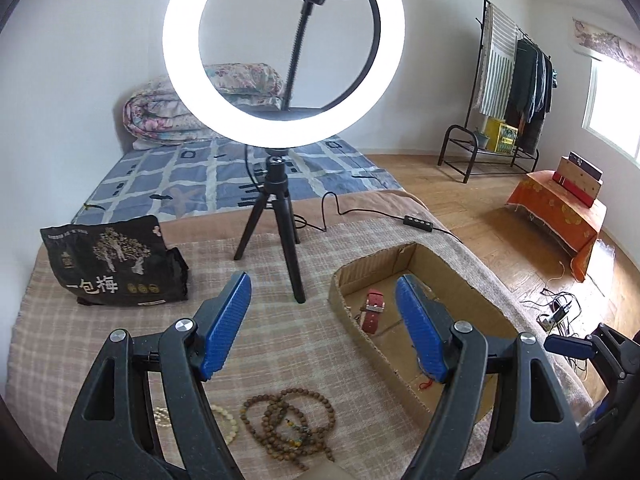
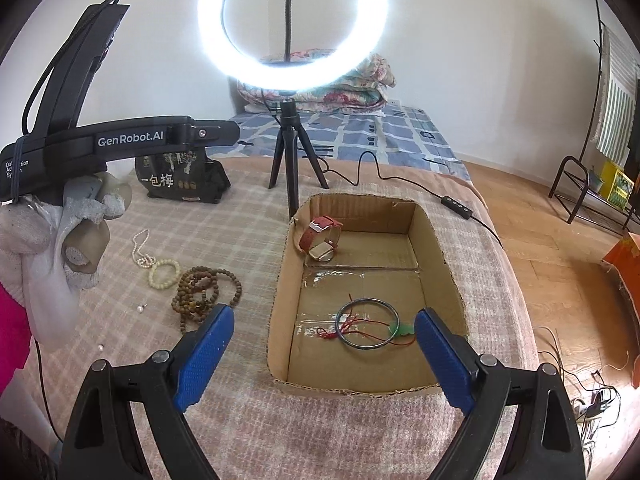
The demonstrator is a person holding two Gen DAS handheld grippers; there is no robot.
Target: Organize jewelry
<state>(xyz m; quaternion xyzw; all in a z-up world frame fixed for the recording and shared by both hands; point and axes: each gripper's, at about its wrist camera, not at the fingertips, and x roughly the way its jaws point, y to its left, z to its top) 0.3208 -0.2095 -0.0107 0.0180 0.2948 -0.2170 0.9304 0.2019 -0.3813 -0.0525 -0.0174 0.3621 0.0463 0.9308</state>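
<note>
just ahead, bangle [image 2: 366,323] lies between open right hand-held gripper [image 2: 324,354] fingers.

Two wrist views facing the ring light [image 1: 283,52]
Both look down closely, sharing the cardboard box [image 2: 438,240] before it.

Both grippers, left gripper [image 1: 324,324] and right gripper [image 2: 324,354], have black plastic frames, silver pivot screws and blue textured pads [image 2: 204,354]; a grey-gloved hand [image 2: 60,240], pink sleeve [image 2: 12,320].
</note>
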